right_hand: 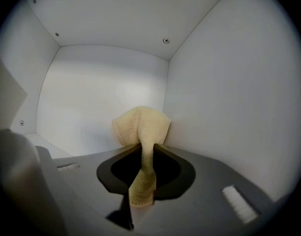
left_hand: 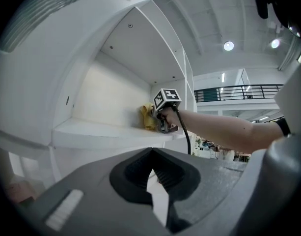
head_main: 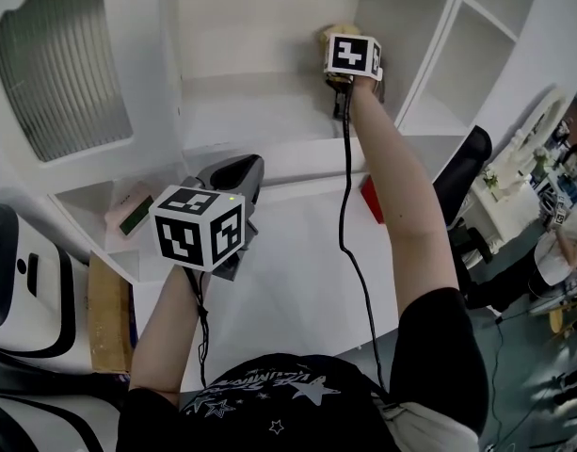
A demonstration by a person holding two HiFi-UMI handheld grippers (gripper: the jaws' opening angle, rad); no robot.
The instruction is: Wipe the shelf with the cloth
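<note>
My right gripper [right_hand: 148, 147] is clamped on a pale yellow woven cloth [right_hand: 140, 124], with a narrow tail of the fabric hanging down between the jaws and the bunched part bulging out beyond the tips. The cloth sits on the white wooden shelf [left_hand: 98, 128], deep at the shelf's right end, pressed toward the corner where the back panel meets the right side wall. My left gripper [left_hand: 151, 152] hangs below and in front of the shelf, toward its left end, its jaws drawn together with nothing between them.
</note>
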